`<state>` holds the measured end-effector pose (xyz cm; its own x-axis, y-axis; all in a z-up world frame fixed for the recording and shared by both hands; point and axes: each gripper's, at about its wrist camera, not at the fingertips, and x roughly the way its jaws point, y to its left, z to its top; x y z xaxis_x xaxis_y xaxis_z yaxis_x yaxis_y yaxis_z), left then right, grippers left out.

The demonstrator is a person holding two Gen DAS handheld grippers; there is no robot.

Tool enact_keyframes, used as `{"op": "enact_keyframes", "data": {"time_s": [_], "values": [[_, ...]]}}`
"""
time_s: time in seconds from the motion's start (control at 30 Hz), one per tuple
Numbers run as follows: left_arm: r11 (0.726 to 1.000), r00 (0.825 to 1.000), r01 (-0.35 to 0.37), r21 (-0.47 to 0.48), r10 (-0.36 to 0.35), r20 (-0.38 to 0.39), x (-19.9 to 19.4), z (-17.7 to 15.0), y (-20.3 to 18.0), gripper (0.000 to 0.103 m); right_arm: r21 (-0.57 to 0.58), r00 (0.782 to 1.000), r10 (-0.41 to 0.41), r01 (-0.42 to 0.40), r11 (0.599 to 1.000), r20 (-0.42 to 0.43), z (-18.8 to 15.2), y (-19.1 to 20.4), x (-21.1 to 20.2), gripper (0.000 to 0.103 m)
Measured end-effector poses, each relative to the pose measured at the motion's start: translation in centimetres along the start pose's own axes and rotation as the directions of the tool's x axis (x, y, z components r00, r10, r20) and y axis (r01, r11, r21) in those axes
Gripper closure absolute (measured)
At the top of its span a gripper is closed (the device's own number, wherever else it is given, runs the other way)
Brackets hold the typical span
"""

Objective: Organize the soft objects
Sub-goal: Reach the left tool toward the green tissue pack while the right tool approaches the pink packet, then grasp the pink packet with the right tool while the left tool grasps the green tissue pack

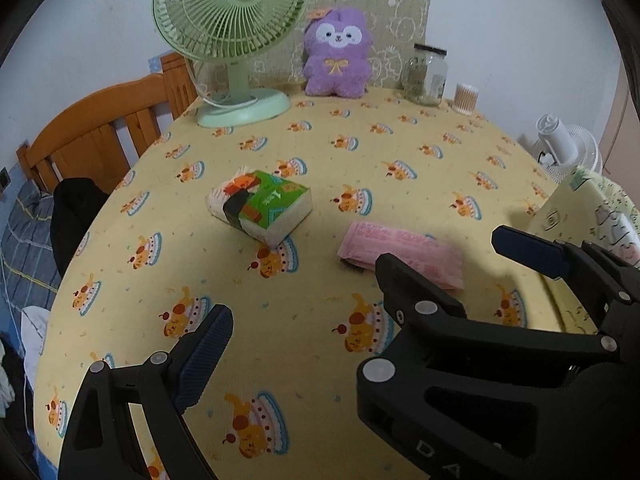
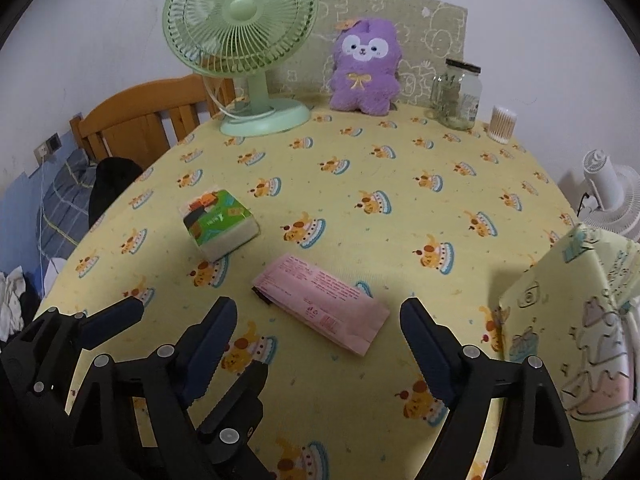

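A purple plush toy point(image 1: 337, 54) point(image 2: 366, 66) sits upright at the table's far edge. A green tissue pack point(image 1: 260, 208) point(image 2: 220, 224) lies left of centre. A flat pink packet point(image 1: 404, 252) point(image 2: 324, 304) lies nearer. A pale yellow fabric storage bag point(image 1: 588, 216) point(image 2: 580, 332) stands at the right edge. My left gripper point(image 1: 300, 356) is open and empty above the cloth, near the pink packet. My right gripper point(image 2: 320, 356) is open and empty, its fingers on either side of the packet's near end and short of it. The right gripper also shows in the left wrist view point(image 1: 444, 252).
A green desk fan point(image 1: 236, 40) point(image 2: 244, 44), a glass jar point(image 1: 426, 76) point(image 2: 458, 94) and a cotton swab cup point(image 1: 466, 98) point(image 2: 502, 124) stand along the far edge. A wooden headboard point(image 1: 100, 124) and bedding lie left. A white fan point(image 2: 612, 196) stands right.
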<state>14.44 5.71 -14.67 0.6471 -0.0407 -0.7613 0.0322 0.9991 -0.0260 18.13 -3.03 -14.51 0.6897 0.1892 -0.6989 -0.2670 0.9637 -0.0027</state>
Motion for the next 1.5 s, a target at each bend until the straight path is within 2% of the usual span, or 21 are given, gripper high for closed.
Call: {"op": "enact_keyframes", "data": {"time_s": [0.23,0.47,0.93,1.17,1.23,1.27,1.5], "values": [[1.000,0.999,-0.011,0.009,0.011,-0.038,1.5,0.1,0.2,0.009,-0.017,0.999,-0.013,0.013,1.000,-0.036,0.1,0.1,2.0,0.017],[1.000,0.997,-0.015,0.028,0.017,-0.080,3.0,0.9,0.1,0.009,0.020,0.997,-0.015,0.016,1.000,-0.071,0.5,-0.5,3.8,0.017],[1.000,0.996,0.003,0.018,-0.002,-0.089,4.0,1.9,0.9,0.009,0.042,0.995,-0.019,0.023,0.999,-0.098,1.3,-1.0,5.8,0.018],[1.000,0.997,-0.008,0.030,0.010,-0.081,4.0,1.9,0.8,0.008,0.032,0.995,-0.024,0.027,0.999,-0.097,1.4,-1.1,5.6,0.039],[0.999,0.997,-0.017,0.034,0.020,-0.077,3.9,1.8,0.7,0.009,0.028,0.995,-0.020,0.023,0.999,-0.096,1.4,-1.1,5.4,0.055],[0.999,0.997,-0.023,0.037,0.026,-0.075,3.9,1.8,0.6,0.009,0.027,0.995,-0.017,0.020,0.999,-0.097,1.3,-1.1,5.3,0.059],[0.998,0.997,-0.046,0.053,0.049,-0.064,3.4,1.9,0.6,0.009,0.043,0.994,0.012,-0.008,0.999,-0.108,1.2,-1.2,4.8,0.061]]}}
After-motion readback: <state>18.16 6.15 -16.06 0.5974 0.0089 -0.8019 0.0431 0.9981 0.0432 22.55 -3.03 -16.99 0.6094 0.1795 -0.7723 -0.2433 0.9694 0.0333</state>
